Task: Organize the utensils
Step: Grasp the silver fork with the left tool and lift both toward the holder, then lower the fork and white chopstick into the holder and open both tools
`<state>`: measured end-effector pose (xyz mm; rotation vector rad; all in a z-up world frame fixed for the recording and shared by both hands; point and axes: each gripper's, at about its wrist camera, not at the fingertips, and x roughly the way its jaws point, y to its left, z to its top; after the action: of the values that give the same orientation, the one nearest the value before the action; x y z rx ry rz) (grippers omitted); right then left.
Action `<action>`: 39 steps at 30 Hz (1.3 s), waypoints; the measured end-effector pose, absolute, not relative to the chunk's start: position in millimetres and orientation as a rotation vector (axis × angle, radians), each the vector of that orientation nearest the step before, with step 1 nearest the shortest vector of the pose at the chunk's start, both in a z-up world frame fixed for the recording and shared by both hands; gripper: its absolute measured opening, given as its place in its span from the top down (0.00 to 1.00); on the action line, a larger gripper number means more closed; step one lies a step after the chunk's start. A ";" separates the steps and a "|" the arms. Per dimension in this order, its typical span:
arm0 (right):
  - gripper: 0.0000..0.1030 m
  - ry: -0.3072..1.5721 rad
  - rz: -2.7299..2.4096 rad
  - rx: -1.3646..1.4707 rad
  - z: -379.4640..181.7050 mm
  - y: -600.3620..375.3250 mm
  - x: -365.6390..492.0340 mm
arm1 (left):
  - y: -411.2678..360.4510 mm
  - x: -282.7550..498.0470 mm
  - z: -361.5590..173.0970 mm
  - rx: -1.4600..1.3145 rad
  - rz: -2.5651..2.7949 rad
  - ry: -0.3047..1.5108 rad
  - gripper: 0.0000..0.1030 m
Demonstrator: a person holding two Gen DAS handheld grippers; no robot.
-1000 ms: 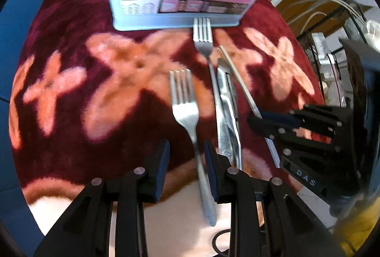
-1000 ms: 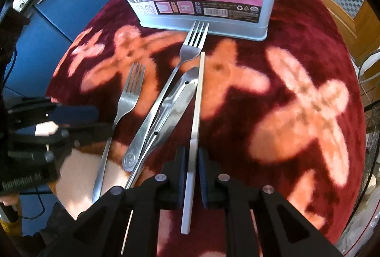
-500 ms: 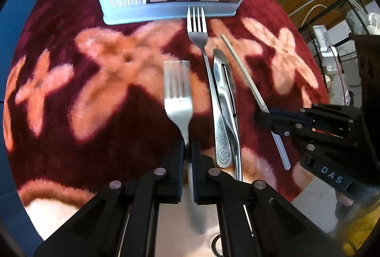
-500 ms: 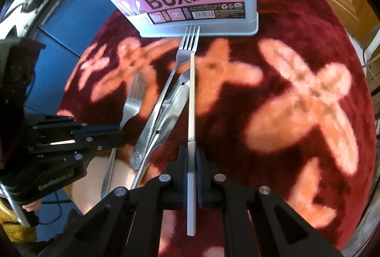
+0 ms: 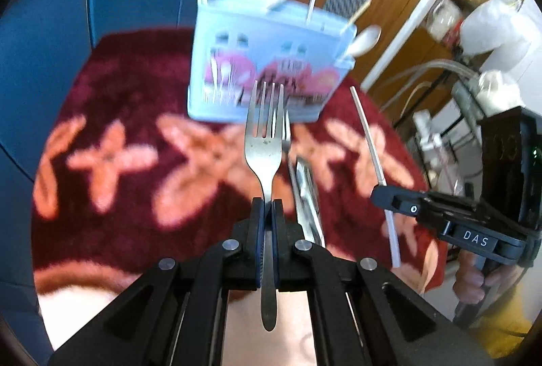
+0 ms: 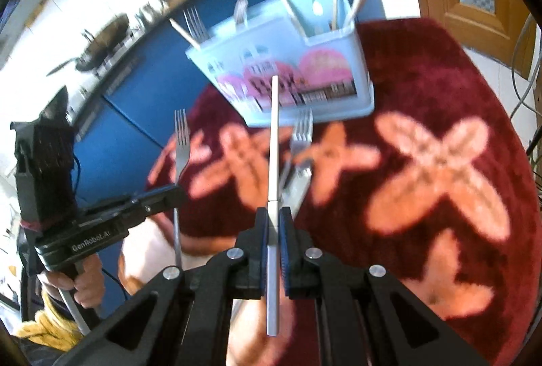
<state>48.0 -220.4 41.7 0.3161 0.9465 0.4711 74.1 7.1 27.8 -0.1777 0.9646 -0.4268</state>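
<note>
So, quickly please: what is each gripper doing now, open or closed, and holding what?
Left gripper: closed on the fork.
Right gripper: closed on the white chopstick.

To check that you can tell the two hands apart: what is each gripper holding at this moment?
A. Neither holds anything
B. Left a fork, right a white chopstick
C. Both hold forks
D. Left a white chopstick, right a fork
B: the left gripper is shut on a fork by its handle, and the right gripper is shut on a white chopstick.
</note>
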 end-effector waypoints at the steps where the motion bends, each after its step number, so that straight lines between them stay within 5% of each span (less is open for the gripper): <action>1: 0.92 0.922 0.471 0.323 45.4 -221.2 47.9 | 8.7 74.3 34.0 -0.183 -0.427 0.933 0.98; 19: 0.92 0.563 0.358 0.317 100.9 -219.0 108.8 | 7.6 143.4 106.1 -0.183 -0.312 0.571 0.98; 39: 0.92 0.331 0.240 0.200 102.1 -211.0 177.6 | -7.0 214.4 125.8 -0.116 -0.260 0.313 0.98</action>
<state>177.6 -211.0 102.1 0.2001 0.3308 0.2399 214.4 -7.0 125.8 -0.1162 0.3126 -0.2597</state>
